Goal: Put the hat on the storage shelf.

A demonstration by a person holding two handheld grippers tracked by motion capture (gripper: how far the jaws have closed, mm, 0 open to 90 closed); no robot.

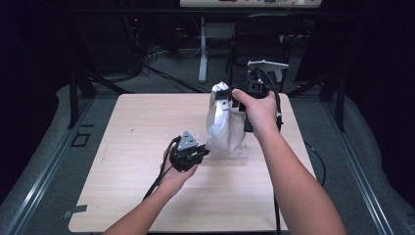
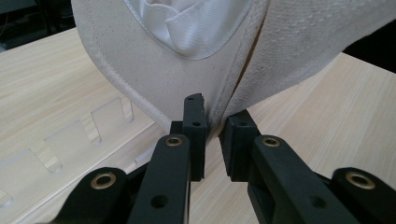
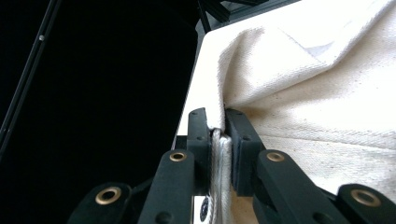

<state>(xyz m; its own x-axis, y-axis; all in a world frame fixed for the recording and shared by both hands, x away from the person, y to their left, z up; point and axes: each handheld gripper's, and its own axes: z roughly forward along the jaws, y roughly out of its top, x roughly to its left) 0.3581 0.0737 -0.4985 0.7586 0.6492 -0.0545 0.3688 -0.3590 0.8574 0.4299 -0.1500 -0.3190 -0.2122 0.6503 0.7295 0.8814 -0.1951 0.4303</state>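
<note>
Hanging above the worktop (image 1: 147,196), a cream canvas bag (image 1: 222,125) shows white lining inside; right tool (image 1: 226,95) clamps its top edge, left tool (image 1: 199,154) pinches its lower fold.

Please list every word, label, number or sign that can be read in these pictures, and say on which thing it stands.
There are none to read. The cloth bag, the wooden table, the clear plastic rack and both grippers, left and right, bear no legible writing.
</note>
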